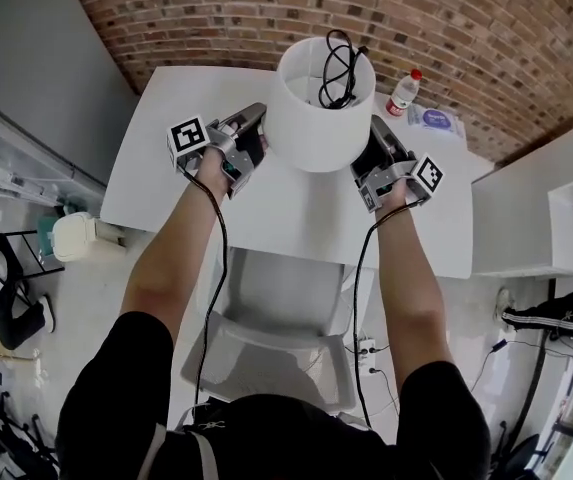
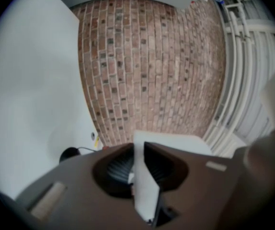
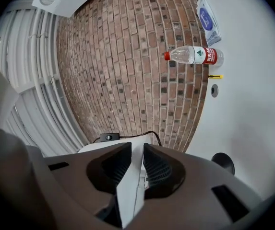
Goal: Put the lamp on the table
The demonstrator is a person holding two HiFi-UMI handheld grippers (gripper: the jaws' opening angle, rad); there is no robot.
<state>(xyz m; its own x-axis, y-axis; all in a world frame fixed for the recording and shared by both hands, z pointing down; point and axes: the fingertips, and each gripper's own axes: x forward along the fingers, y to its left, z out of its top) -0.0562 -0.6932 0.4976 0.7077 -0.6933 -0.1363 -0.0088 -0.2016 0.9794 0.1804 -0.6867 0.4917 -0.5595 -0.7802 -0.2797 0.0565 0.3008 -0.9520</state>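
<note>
The lamp (image 1: 316, 118) has a white drum shade with a black cord (image 1: 339, 68) coiled in its top. It is over the white table (image 1: 166, 168). My left gripper (image 1: 251, 143) is shut on the shade's left wall and my right gripper (image 1: 374, 153) is shut on its right wall. The white shade wall (image 2: 144, 186) runs between the left jaws in the left gripper view, and the shade wall (image 3: 130, 186) is pinched the same way in the right gripper view. The lamp's black base (image 2: 70, 154) shows by the tabletop; I cannot tell whether it touches.
A clear bottle with a red cap (image 1: 403, 92) and a white-and-blue packet (image 1: 436, 120) lie at the table's far right, near the brick wall. A white chair (image 1: 286, 308) stands between the person and the table's front edge. A white shelf unit (image 1: 566, 218) is at the right.
</note>
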